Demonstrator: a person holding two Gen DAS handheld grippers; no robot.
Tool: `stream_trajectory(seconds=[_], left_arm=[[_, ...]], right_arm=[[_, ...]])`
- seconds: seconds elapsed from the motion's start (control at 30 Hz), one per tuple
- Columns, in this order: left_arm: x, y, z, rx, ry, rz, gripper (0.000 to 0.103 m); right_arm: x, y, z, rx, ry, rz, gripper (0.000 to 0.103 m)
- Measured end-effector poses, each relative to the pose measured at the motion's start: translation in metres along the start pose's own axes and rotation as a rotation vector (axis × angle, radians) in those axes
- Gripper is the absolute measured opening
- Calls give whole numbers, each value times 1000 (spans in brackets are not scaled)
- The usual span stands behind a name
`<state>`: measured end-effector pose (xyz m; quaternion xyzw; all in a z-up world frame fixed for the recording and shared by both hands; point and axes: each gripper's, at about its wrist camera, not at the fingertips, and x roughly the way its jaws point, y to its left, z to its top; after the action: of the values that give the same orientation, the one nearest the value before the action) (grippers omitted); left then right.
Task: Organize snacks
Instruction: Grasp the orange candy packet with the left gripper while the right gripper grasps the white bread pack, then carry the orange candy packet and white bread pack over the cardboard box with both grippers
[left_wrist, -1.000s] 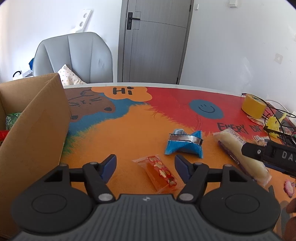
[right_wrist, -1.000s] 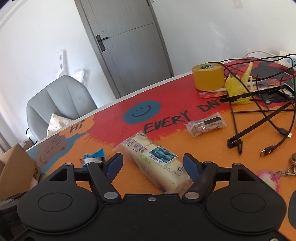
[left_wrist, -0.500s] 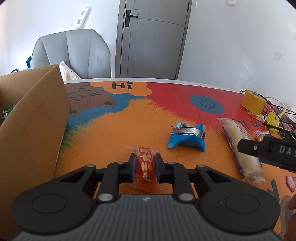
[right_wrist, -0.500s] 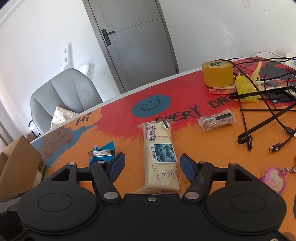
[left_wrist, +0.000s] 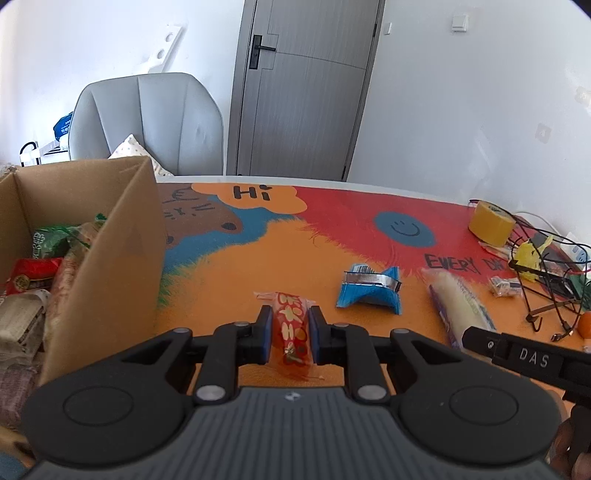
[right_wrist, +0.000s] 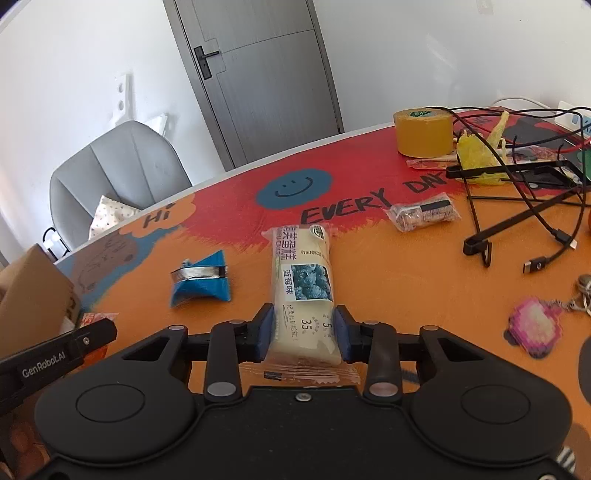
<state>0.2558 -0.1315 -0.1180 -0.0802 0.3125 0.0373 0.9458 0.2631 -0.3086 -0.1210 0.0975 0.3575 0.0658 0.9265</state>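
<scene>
Right wrist, "GenRobot.AI" on left tool (right_wrist: 59, 360)

White walls (left_wrist: 461, 122) are lit by daylight; a grey door (left_wrist: 299, 92) is seen shut, and a grey chair (left_wrist: 147, 122) is set behind the desk (left_wrist: 332, 221).

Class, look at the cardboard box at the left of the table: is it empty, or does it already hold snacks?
Already holding snacks: through the cardboard box's open top, green and red packets lie piled inside.
</scene>
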Motion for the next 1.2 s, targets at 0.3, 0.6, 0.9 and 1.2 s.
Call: stream_trajectory(seconds=[0.3, 0.6, 0.9, 1.2], left_arm=[[-29, 9, -3, 14, -21, -32, 18], [-59, 19, -6, 7, -64, -37, 18], [-87, 26, -12, -1, -104, -30, 18], [-88, 26, -21, 5, -86, -36, 18]], right_arm=[[-33, 9, -12, 35, -53, 26, 29], [-58, 16, -23, 57, -99, 61, 17], [-81, 18, -33, 70, -134, 99, 2], [-86, 23, -44, 45, -96, 97, 3]])
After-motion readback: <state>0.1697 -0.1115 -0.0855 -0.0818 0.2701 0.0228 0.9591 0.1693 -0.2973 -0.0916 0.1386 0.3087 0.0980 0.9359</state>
